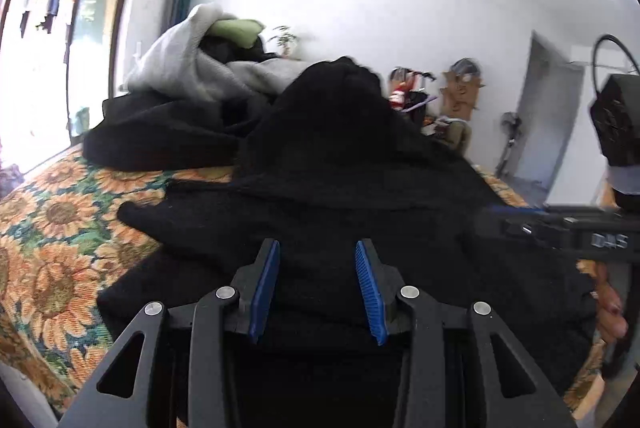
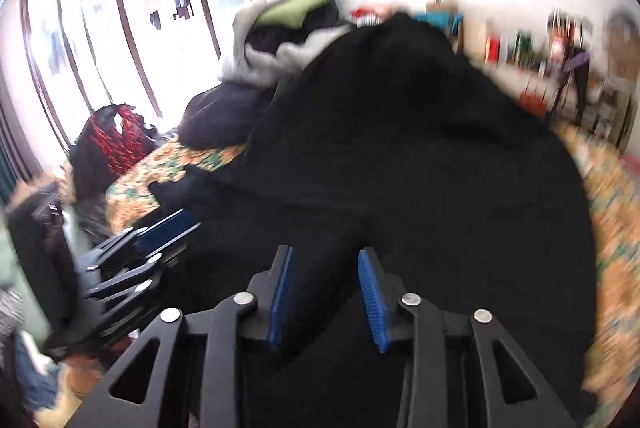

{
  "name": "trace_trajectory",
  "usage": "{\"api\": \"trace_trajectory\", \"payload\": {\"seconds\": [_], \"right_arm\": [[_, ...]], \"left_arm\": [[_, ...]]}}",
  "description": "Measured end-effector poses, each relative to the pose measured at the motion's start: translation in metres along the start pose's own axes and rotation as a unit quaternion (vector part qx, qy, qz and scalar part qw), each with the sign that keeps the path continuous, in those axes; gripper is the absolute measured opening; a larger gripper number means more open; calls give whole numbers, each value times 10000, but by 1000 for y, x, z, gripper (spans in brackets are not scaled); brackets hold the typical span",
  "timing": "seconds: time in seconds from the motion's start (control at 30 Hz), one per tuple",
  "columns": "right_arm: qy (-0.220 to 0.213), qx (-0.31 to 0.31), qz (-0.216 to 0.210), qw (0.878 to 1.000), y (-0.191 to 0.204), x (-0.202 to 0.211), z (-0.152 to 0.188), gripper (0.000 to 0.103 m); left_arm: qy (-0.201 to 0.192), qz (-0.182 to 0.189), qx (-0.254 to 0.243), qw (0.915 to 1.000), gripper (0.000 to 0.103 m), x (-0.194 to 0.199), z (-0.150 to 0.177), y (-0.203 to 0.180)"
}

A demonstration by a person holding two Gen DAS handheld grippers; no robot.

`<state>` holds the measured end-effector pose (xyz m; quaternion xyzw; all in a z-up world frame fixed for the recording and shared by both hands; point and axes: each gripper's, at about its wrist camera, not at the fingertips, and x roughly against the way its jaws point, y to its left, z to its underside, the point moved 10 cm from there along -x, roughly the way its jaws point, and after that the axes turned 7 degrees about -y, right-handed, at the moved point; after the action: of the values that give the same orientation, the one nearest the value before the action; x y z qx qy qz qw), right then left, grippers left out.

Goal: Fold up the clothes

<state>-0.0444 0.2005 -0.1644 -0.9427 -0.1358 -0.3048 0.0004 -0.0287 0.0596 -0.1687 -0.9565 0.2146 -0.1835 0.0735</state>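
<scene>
- Black knit fabric fills both views: the black garment [image 1: 360, 187] lies heaped across the bed with the sunflower-print cover [image 1: 52, 228], humped in the middle, not flat.
- Behind it sits a pile of other clothes [image 1: 192, 67], grey, green and dark pieces bunched together near the window.
- Left gripper [image 1: 316, 288] hangs just over the near edge of the black garment; its jaws stand moderately apart with nothing pinched between the blue pads.
- Right gripper [image 2: 326, 298] is likewise over the dark cloth, jaws apart and empty; its view is smeared by motion, so fine detail is lost.
- Risk, as I judge it: black on black hides edges and layers, so a pinch could take two layers or miss the hem, and the fold would come out crooked.
- Another risk: the hump touches the pile behind, so a pull may drag neighbouring pieces along.
- Writing: the right gripper's body, seen from the left wrist, carries pale letters that look like "DAS"; blur makes this uncertain.
</scene>
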Motion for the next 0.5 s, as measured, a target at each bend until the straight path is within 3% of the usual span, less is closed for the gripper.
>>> {"api": "trace_trajectory", "payload": {"seconds": [0.13,0.23,0.37,0.4,0.43,0.47,0.5], "right_arm": [[133,405,366,9984,-3,-13,-17,31],[425,533,247,9974,11,-27,-14,30],[821,600,492,9936,8,-52,-7,33],[920,616,555,9923,6,-60,-3,29],[953,592,553,9921,3,-66,0,9],[891,531,570,9930,-1,-66,-1,1],[830,468,542,9940,-5,-66,-2,1]], "left_arm": [[109,-36,-108,9999,41,-1,-3,-7],[80,-244,-114,9996,41,3,-6,-12],[-62,-421,233,9988,41,17,-13,0],[-102,-444,325,9984,41,21,-14,5],[-120,-462,376,9981,41,23,-15,11],[-138,-491,404,9979,41,25,-16,18],[-157,-528,419,9976,41,27,-15,23]]}}
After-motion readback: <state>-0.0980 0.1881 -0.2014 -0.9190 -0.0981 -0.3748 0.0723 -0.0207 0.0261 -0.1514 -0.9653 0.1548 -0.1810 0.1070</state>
